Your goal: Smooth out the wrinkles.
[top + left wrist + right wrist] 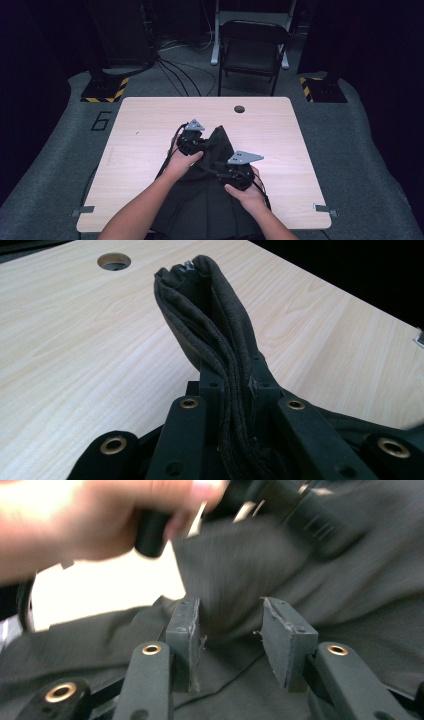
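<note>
A dark cloth garment (207,202) lies on the near half of the wooden table (145,120) and hangs over its front edge. My left gripper (205,142) is shut on a bunched fold of it and holds that fold up as a peak (218,134). In the left gripper view the gathered cloth (210,315) runs up between the jaws of the left gripper (235,385), clear of the tabletop. My right gripper (220,169) hovers just right of it over the garment. Its pads (287,640) stand apart, with cloth (350,595) lying slack behind the gap in the right gripper (227,625).
A round cable hole (239,109) sits near the table's far edge. A folding chair (252,45) and floor cables stand beyond the table. The person's left hand (90,520) is close in front of the right gripper. Bare wood spreads to the left and far side.
</note>
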### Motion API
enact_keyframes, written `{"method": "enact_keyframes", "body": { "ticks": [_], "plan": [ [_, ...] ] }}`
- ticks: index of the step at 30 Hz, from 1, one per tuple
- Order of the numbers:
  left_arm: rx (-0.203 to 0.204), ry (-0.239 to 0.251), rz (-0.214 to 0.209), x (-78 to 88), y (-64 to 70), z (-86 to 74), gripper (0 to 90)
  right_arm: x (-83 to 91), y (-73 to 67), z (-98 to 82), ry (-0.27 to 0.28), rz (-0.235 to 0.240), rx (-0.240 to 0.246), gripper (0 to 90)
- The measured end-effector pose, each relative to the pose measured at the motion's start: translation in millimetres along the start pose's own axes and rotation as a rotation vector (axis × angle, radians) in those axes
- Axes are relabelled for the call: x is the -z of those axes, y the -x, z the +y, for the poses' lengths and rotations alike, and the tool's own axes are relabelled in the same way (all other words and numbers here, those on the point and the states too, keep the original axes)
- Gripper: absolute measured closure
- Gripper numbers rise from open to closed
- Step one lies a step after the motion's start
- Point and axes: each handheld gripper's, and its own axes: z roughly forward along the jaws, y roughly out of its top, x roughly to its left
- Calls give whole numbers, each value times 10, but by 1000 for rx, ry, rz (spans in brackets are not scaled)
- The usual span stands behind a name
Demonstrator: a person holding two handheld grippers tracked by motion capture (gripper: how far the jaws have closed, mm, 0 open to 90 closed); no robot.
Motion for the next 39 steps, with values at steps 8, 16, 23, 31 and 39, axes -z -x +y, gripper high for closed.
{"method": "enact_keyframes", "body": {
  "ticks": [8, 16, 23, 31, 39],
  "plan": [
    [-27, 15, -14, 164, -29, 170, 806, -395, -182, -216, -219, 56, 90, 581],
    [-35, 50, -19, 394, -81, 274, 807, -520, -204, -310, -304, 74, 138, 580],
    [-52, 76, -41, 511, -28, 327, 807, -561, -207, -336, -325, 73, 126, 591],
    [-59, 82, -57, 492, 43, 325, 807, -599, -211, -380, -343, 75, 137, 601],
    [-52, 95, -74, 508, 97, 272, 806, -610, -166, -408, -341, 108, 121, 604]
  ]
}}
